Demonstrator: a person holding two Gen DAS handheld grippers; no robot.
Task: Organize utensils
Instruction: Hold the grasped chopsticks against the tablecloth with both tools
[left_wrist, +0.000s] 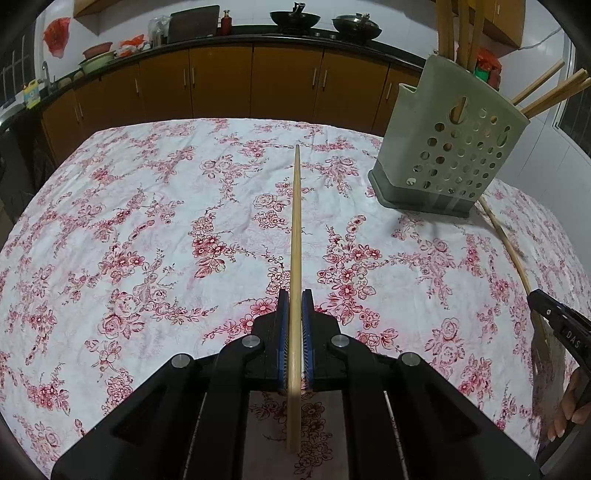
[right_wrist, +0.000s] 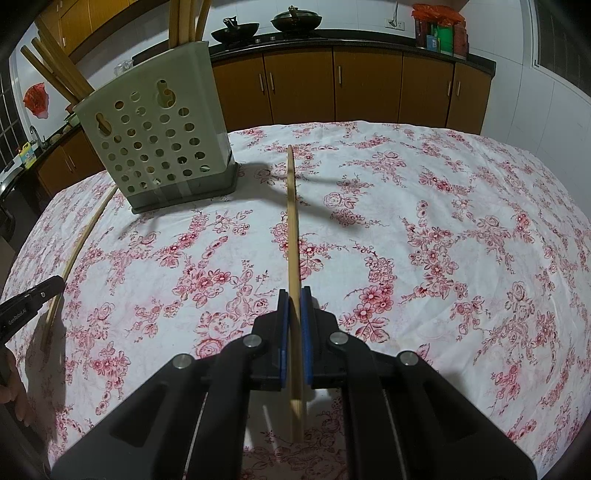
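Chopsticks are in hand, one clamped in the left gripper's jaws, one in the right gripper's, both above the tabletop, so carrying each forward into the holder looks next.
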